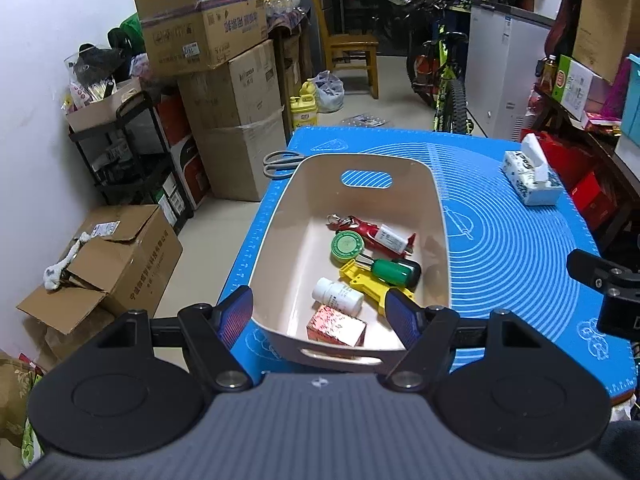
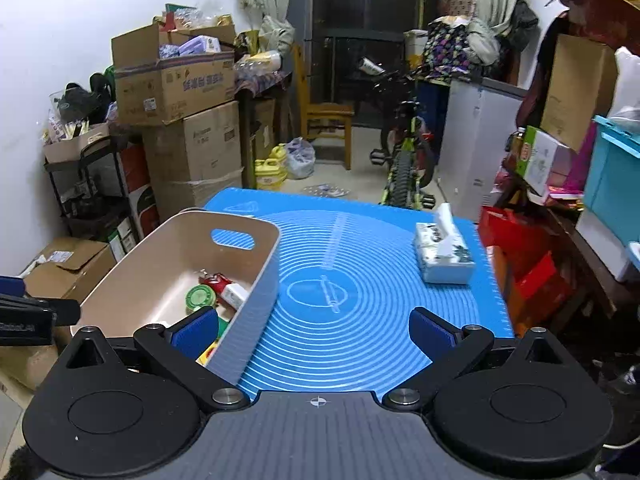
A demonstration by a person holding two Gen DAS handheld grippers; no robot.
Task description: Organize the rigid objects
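A beige bin [image 1: 360, 159] stands on the blue mat [image 1: 520, 240]. Inside it lie a red toy [image 1: 362, 229], a green round tin [image 1: 347, 246], a green-handled screwdriver [image 1: 396, 272], a yellow part [image 1: 360, 280], a white bottle [image 1: 338, 296] and a red patterned box [image 1: 336, 330]. My left gripper [image 1: 320, 316] hovers open over the bin's near end, its pads touching nothing. My right gripper [image 2: 314, 332] stands wide open over the bare mat [image 2: 360, 280], just right of the bin's wall [image 2: 256, 300]. Grey scissors [image 1: 280, 164] lie beyond the bin's far left corner.
A tissue pack [image 1: 530, 178] [image 2: 442, 256] sits at the mat's far right. Cardboard boxes [image 1: 224, 92] and a black rack [image 1: 132, 160] crowd the left wall. A bicycle [image 1: 444, 80], a white cabinet [image 1: 504, 72] and a wooden chair [image 1: 352, 56] stand beyond the table.
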